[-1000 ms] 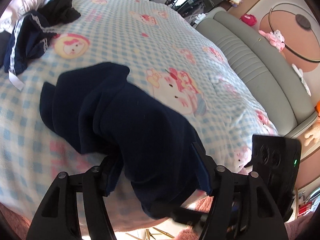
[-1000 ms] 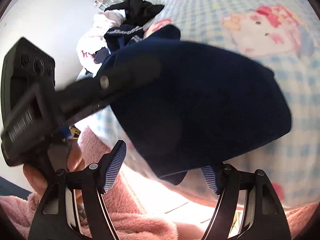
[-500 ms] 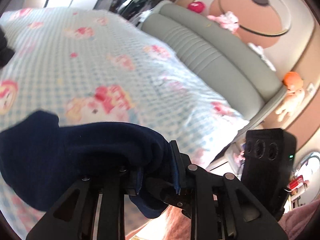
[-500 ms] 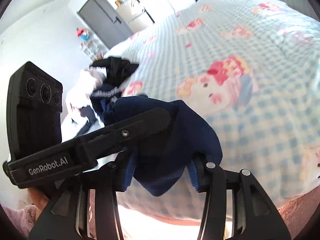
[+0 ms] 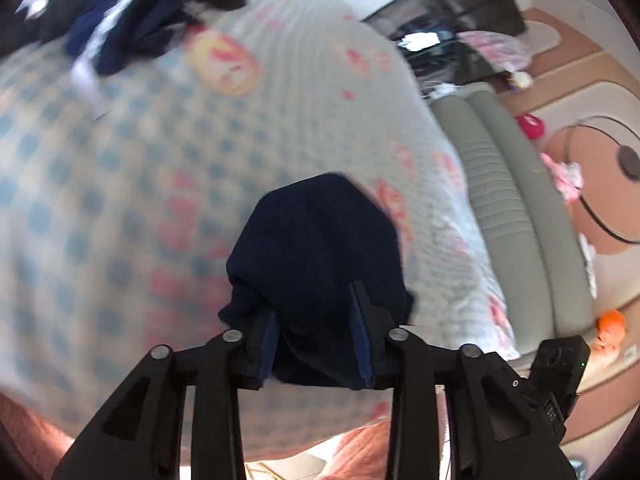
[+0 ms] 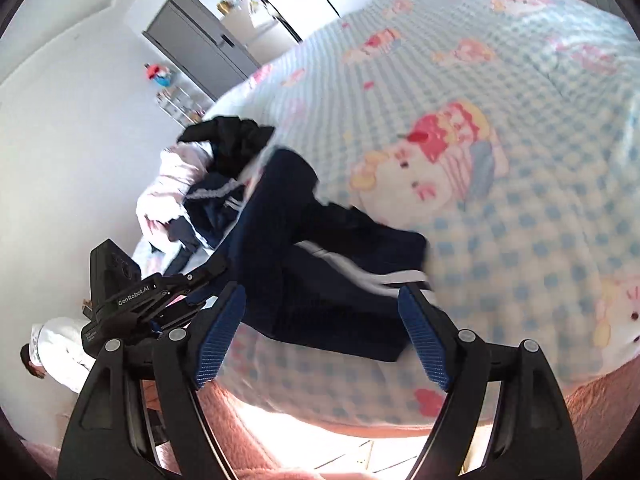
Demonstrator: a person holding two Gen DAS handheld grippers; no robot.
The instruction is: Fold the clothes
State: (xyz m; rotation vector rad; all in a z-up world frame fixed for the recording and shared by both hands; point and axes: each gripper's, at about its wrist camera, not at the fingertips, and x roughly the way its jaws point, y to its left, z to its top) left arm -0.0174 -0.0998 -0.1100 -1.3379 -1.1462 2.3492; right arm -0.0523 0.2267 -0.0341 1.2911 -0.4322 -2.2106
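A navy garment (image 5: 320,248) is bunched up over the bed, and my left gripper (image 5: 316,320) is shut on it. In the right wrist view the same navy garment (image 6: 320,256) shows white stripes and drapes down onto the checked bedcover (image 6: 520,240). My right gripper (image 6: 324,336) stands open just below the cloth's lower edge, with nothing pinched between its blue pads (image 6: 424,340). The left gripper (image 6: 200,276) reaches into the garment from the left, its tips hidden by the cloth.
A pile of dark, white and pink clothes (image 6: 208,184) lies at the far side of the bed (image 5: 132,28). A grey padded headboard (image 5: 520,220) runs along the right. A pink fleece sleeve (image 6: 240,412) is at the near edge.
My right gripper has opened and let go of the navy garment. The left gripper has swung the bunched cloth across the bed, and part of it now drapes on the cover.
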